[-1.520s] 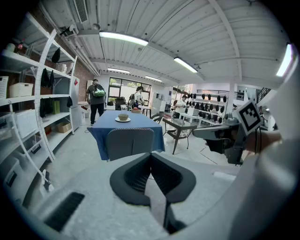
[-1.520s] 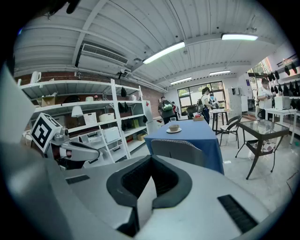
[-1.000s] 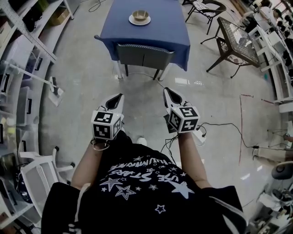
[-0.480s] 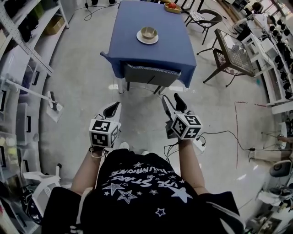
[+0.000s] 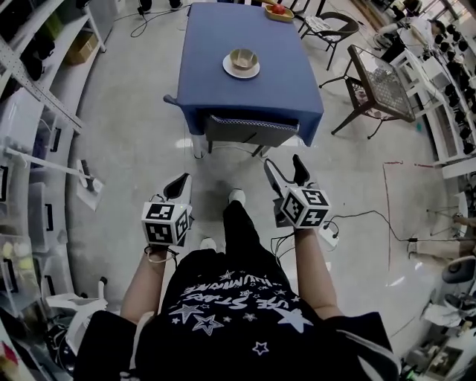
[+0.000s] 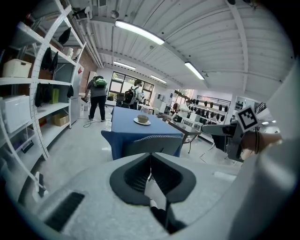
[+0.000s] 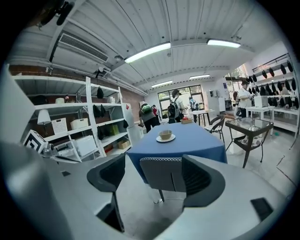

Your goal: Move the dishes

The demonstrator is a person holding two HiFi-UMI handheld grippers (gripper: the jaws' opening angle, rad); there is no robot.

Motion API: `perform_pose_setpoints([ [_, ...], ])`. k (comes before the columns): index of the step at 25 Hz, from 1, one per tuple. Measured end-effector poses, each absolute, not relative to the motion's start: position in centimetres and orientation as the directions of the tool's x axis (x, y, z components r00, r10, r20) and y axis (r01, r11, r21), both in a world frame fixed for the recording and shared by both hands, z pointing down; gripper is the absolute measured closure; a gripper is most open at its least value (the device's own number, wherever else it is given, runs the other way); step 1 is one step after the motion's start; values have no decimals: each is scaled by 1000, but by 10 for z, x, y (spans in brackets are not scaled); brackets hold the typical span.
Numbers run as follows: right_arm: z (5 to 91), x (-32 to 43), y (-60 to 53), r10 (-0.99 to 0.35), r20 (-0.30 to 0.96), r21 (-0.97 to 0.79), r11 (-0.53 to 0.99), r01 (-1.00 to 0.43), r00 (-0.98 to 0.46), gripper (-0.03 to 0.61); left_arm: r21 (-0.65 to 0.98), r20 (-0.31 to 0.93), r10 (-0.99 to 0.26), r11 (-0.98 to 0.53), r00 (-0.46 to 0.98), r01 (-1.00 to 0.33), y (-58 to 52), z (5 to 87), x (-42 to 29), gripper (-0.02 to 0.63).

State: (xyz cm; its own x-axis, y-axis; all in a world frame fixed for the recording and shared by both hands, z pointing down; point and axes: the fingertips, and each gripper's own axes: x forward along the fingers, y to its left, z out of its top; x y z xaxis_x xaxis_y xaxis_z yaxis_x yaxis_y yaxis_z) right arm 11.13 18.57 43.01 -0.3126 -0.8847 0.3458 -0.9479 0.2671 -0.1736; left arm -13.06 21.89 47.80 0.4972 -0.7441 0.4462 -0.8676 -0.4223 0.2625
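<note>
A tan bowl sits on a white plate on the blue-clothed table, well ahead of both grippers. My left gripper is held low over the floor, its jaws pressed together with nothing in them. The right gripper has just been opening and now stands wide, with nothing between its fingers. In the left gripper view the bowl shows far beyond the shut left gripper. In the right gripper view the bowl and plate lie past the spread right gripper.
A grey chair is tucked under the table's near side. A basket of red fruit stands at the far end. Shelving lines the left, a glass table the right. A power strip with cables lies on the floor. People stand at the back.
The person has walked toward the blue table, which now lies nearer. The right gripper's jaws have gone from shut to wide open. The left gripper stays shut.
</note>
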Motion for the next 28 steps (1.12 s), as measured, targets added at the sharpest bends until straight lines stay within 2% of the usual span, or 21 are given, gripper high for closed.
perform_pose_setpoints([
  [8,419,109,103,-883,300,-194,314,-930,-361,219,208,416,-782,-416,465,-885,152,459,-124,594],
  [22,416,125,-71,-811,356,-190,423,-886,-464,207,187,437,-814,-334,382,-924,6,450,-102,594],
  [28,422,116,-138,-738,409,-210,496,-843,-536,207,171,439,-831,-295,341,-940,-45,446,-91,594],
])
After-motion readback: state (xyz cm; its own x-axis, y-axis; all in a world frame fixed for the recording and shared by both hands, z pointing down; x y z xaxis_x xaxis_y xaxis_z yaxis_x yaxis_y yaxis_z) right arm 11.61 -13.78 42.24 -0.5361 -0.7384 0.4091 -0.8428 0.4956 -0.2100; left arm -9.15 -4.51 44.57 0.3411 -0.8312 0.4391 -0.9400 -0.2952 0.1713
